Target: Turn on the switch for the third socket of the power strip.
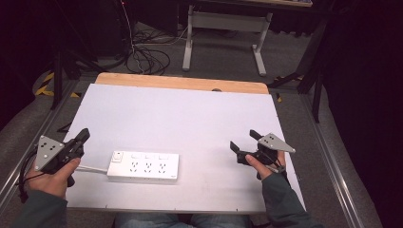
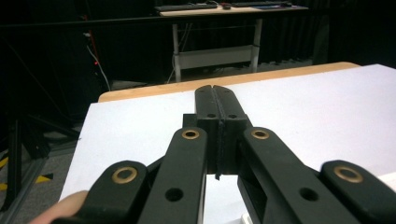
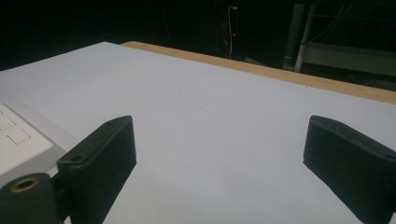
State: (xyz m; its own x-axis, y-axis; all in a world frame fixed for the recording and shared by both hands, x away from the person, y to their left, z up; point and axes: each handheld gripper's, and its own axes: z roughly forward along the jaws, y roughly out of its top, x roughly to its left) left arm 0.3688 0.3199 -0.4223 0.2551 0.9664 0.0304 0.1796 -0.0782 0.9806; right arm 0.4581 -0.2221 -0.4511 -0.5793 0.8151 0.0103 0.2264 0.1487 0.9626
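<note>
A white power strip with several sockets and switches lies near the front of the white table top, its cable leading left. My left gripper is held at the table's left edge, left of the strip; its jaws are shut with nothing between them. My right gripper is held over the right side of the table, well right of the strip, jaws spread wide and empty. A corner of the power strip shows at the left of the right gripper view.
A wooden strip runs along the table's far edge. Beyond it stand a desk frame and loose cables on the floor. Metal rails border the table on both sides.
</note>
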